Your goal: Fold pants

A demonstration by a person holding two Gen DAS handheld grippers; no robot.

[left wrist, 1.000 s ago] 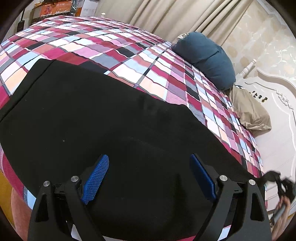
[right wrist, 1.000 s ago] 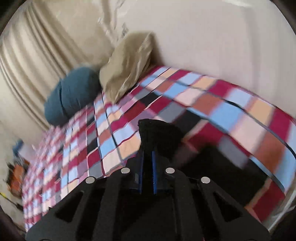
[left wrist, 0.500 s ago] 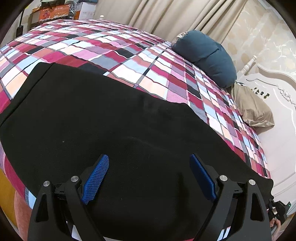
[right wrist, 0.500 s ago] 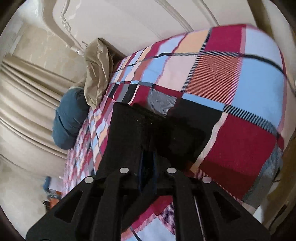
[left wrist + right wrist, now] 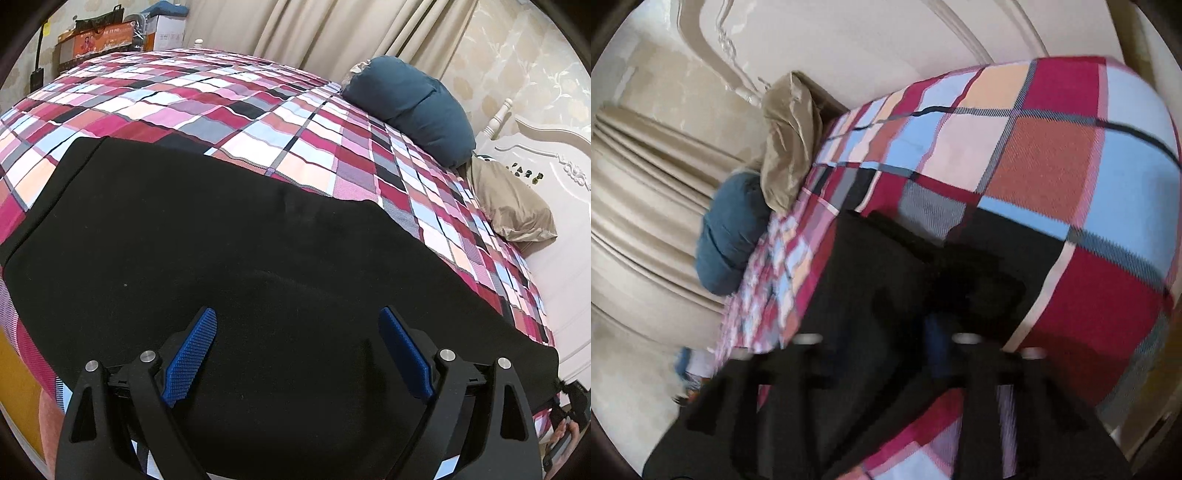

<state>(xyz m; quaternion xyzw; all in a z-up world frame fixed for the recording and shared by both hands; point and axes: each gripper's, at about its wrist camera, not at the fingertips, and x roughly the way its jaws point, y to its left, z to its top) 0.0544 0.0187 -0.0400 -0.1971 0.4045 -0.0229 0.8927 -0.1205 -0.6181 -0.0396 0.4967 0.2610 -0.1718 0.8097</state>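
Observation:
Black pants [image 5: 221, 251] lie spread flat across the plaid bedspread [image 5: 258, 110]. My left gripper [image 5: 297, 350] is open, its blue-padded fingers [image 5: 192, 354] wide apart just above the near edge of the pants, holding nothing. In the right wrist view the pants' end [image 5: 886, 280] lies on the plaid bedspread [image 5: 1052, 184] near the bed's edge. My right gripper [image 5: 886, 343] is blurred by motion, with black cloth between its fingers; its jaws look parted, but the blur hides whether they grip the cloth.
A blue pillow [image 5: 410, 107] and a tan pillow [image 5: 513, 210] lie by the white headboard [image 5: 546, 155]. They also show in the right wrist view: the blue pillow [image 5: 727, 236] and the tan pillow [image 5: 786, 147]. Curtains [image 5: 332, 33] and boxes [image 5: 107, 40] stand behind the bed.
My right gripper has swung down over the bed's edge with the pant end, and its jaws look wider apart than before. The left gripper stays open over the pants.

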